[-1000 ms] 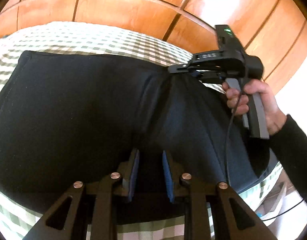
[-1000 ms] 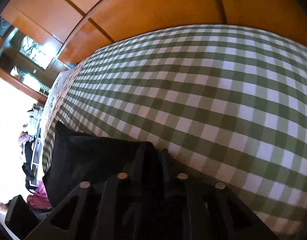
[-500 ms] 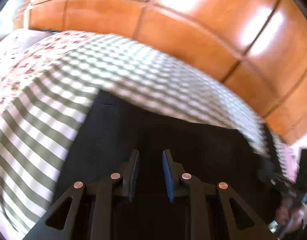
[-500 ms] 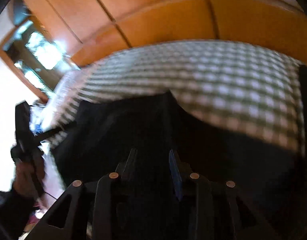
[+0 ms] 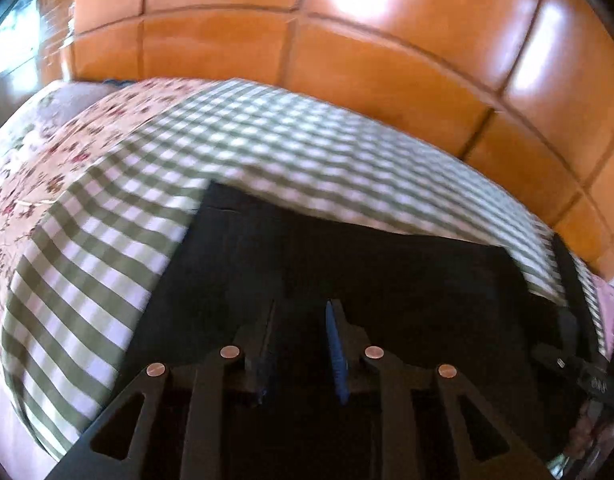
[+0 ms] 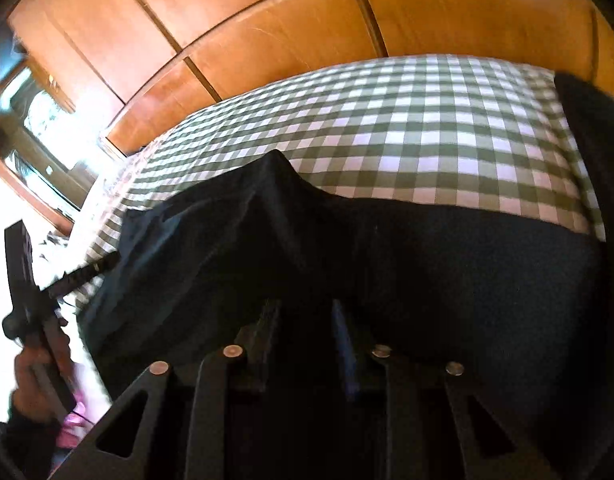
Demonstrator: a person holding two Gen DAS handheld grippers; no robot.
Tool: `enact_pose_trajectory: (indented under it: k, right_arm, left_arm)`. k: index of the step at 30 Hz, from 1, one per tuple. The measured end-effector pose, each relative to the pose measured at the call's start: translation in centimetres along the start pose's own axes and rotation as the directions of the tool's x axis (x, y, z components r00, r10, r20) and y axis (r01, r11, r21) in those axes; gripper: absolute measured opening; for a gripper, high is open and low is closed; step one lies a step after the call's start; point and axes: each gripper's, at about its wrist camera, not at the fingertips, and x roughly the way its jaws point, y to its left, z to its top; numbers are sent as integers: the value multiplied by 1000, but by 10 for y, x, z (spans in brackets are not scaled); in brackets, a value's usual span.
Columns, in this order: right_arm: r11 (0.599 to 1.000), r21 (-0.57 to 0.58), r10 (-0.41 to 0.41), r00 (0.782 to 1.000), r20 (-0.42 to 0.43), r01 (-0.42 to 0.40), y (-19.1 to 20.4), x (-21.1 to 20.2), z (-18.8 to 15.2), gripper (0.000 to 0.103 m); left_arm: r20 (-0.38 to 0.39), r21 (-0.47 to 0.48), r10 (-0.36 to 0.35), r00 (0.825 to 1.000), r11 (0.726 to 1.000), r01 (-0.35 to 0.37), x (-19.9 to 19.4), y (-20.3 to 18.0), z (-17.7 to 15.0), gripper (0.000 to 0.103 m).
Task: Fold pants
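Note:
Black pants [image 5: 387, 280] lie spread on a green-and-white checked bed sheet [image 5: 267, 148]. My left gripper [image 5: 301, 308] hovers low over their near part, its blue pads apart and only dark cloth showing behind the gap. In the right wrist view the same pants [image 6: 427, 272] fill the lower half, with a raised fold peaking at the far edge. My right gripper [image 6: 305, 306] stands open above them, and nothing is pinched between its pads. The left gripper [image 6: 107, 262], held by a hand [image 6: 43, 368], points at the pants' left edge.
Glossy orange wooden panels [image 5: 347, 60] rise behind the bed. A floral cloth [image 5: 67, 148] covers the bed's left end. Another dark cloth [image 6: 587, 128] lies at the sheet's right edge. A window or mirror [image 6: 39, 120] shines at the far left.
The right gripper, shut on dark cloth a second ago, has opened and pulled back over the pants. The left wrist view has swung left, from the right gripper toward the floral end.

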Motion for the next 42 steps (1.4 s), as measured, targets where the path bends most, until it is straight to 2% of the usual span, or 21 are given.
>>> enact_pose_trajectory:
  k: [1, 3, 6, 8, 11, 12, 14, 15, 18, 20, 23, 25, 27, 28, 30, 31, 32, 33, 37, 39, 42]
  right_arm:
    - [999, 32, 25, 1000, -3, -25, -1, -4, 3, 37]
    - [997, 56, 52, 998, 35, -54, -4, -23, 6, 38]
    - [993, 104, 52, 994, 99, -63, -16, -49, 14, 43]
    - [990, 142, -4, 991, 136, -16, -32, -65, 22, 60]
    - [974, 191, -150, 976, 156, 120, -61, -79, 43, 66]
    - [966, 208, -187, 969, 160, 152, -72, -81, 54, 67]
    - [954, 239, -220, 963, 155, 180, -96, -82, 74, 78]
    - [945, 261, -241, 959, 149, 197, -106, -81, 84, 79]
    - [905, 328, -324, 939, 115, 272, -140, -69, 122, 79]
    - [865, 351, -406, 912, 67, 359, -160, -53, 146, 79]
    - [831, 345, -461, 887, -11, 436, -178, -26, 170, 79]
    - [794, 324, -522, 850, -69, 513, -188, -6, 179, 79]
    - [762, 268, -590, 802, -86, 590, -191, 9, 185, 79]
    - [758, 245, -605, 792, -84, 605, -191, 13, 186, 77]
    - [742, 197, -639, 765, -81, 640, -188, 14, 188, 56]
    - [731, 176, -657, 750, -79, 659, -189, 10, 188, 37]
    - [738, 177, -650, 756, -75, 652, -191, 5, 187, 18]
    - [745, 188, -639, 766, -73, 640, -195, -5, 186, 10]
    - [791, 255, -580, 814, 24, 556, -199, -55, 176, 10]
    - [838, 307, -502, 857, 114, 451, -196, -101, 165, 10]
    - [871, 366, -426, 876, 227, 328, -194, -151, 150, 10]
  left_arm:
    - [11, 16, -34, 999, 999, 34, -7, -11, -6, 26]
    - [15, 66, -87, 996, 994, 86, -13, -36, -17, 28]
    - [4, 157, -138, 990, 978, 135, -16, -75, -37, 28]
    - [-13, 201, -162, 987, 966, 162, -15, -97, -48, 28]
    - [-86, 226, -194, 977, 951, 209, -2, -122, -63, 28]
    - [-95, 236, -180, 979, 951, 198, 2, -126, -66, 28]
    - [-115, 260, -149, 982, 950, 174, 11, -133, -72, 29]
    - [-105, 275, -147, 984, 946, 171, 15, -134, -72, 31]
    - [-97, 326, -154, 983, 929, 177, 21, -137, -72, 33]
    - [-104, 313, -166, 981, 930, 190, 23, -134, -72, 33]
    - [-111, 272, -190, 975, 938, 214, 27, -130, -70, 33]
    - [-106, 267, -195, 975, 939, 217, 27, -130, -71, 33]
    - [-100, 266, -195, 976, 940, 215, 23, -127, -74, 33]
    - [-97, 265, -193, 976, 941, 213, 22, -127, -75, 33]
    - [-90, 266, -193, 977, 941, 210, 22, -127, -76, 33]
    - [-88, 267, -193, 977, 941, 209, 22, -128, -76, 33]
    - [-85, 266, -192, 978, 941, 208, 22, -128, -76, 33]
    - [-85, 267, -191, 978, 941, 207, 22, -128, -77, 33]
    - [-91, 261, -203, 975, 940, 220, 21, -126, -77, 33]
    - [-96, 259, -212, 973, 938, 230, 21, -124, -76, 33]
    - [-110, 254, -219, 969, 937, 240, 21, -122, -73, 33]
